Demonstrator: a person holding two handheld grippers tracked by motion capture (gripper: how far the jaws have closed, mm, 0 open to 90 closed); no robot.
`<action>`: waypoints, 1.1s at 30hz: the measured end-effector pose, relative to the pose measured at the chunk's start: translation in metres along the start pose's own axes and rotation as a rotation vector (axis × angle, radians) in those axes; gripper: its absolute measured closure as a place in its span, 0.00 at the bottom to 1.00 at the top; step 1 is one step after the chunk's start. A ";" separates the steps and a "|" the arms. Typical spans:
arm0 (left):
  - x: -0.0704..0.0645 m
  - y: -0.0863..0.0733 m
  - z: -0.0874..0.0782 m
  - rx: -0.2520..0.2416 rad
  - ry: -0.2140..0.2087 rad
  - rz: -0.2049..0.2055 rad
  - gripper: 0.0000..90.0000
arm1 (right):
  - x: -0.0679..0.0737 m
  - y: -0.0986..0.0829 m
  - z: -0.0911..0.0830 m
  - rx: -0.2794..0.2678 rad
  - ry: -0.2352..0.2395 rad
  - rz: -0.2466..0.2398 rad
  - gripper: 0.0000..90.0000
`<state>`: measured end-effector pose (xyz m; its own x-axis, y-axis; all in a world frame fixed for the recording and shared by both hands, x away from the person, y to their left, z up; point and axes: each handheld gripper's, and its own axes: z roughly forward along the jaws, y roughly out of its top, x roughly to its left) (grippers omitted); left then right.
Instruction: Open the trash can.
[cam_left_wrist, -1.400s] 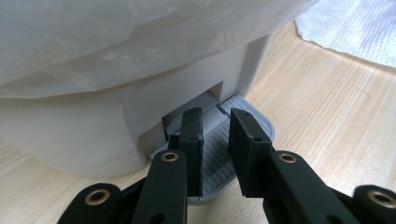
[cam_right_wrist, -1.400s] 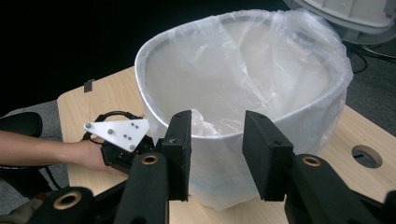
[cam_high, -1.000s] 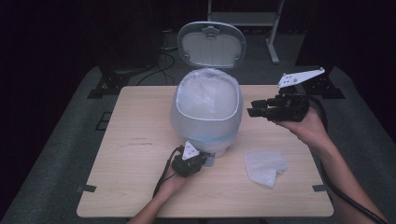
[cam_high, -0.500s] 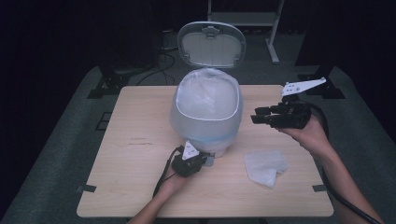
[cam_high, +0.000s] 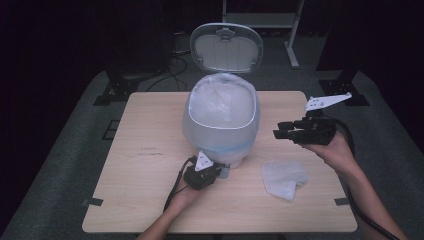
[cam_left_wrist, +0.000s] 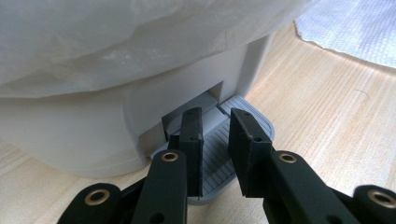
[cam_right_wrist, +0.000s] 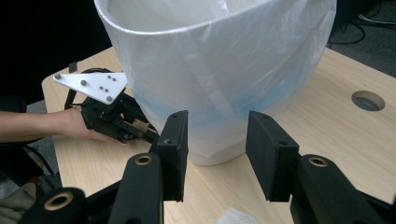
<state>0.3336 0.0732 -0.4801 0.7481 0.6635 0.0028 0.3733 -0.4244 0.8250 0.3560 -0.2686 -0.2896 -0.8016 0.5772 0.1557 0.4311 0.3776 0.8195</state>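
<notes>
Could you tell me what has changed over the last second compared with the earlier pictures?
The right gripper has dropped lower beside the lined bin, jaws open and empty. The left gripper stays pressed on the pedal, the lid stays up, and the folded bag lies unmoved on the table.

High overhead, two close gripper views, all on bin (cam_high: 222, 125).

Bench (cam_high: 150, 210): light wood, pale grain, spread under my jaws; a round cable hole (cam_right_wrist: 368, 100) sits in it off to the right of my right jaws.
Floor (cam_high: 65, 170): grey carpet all round the bench, lying well below my jaws.
Stand (cam_high: 260, 20): a pale metal frame on the floor, far ahead of my jaws.
Cables (cam_high: 172, 55): dark loops on the floor, far ahead.
Light: falls on the bench; the room beyond is near black.
</notes>
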 end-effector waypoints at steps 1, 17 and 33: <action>0.000 0.000 0.000 0.000 0.000 0.000 0.83 | 0.000 -0.001 0.000 0.000 0.001 0.002 0.65; 0.000 0.000 0.000 -0.002 -0.001 -0.003 0.83 | -0.006 -0.024 0.005 0.023 -0.010 0.022 0.64; 0.000 0.000 0.000 0.003 0.000 0.001 0.83 | -0.009 -0.040 0.009 0.023 -0.014 0.036 0.63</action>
<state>0.3334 0.0732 -0.4801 0.7487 0.6629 0.0037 0.3738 -0.4267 0.8235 0.3498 -0.2825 -0.3283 -0.7799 0.6005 0.1768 0.4688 0.3730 0.8007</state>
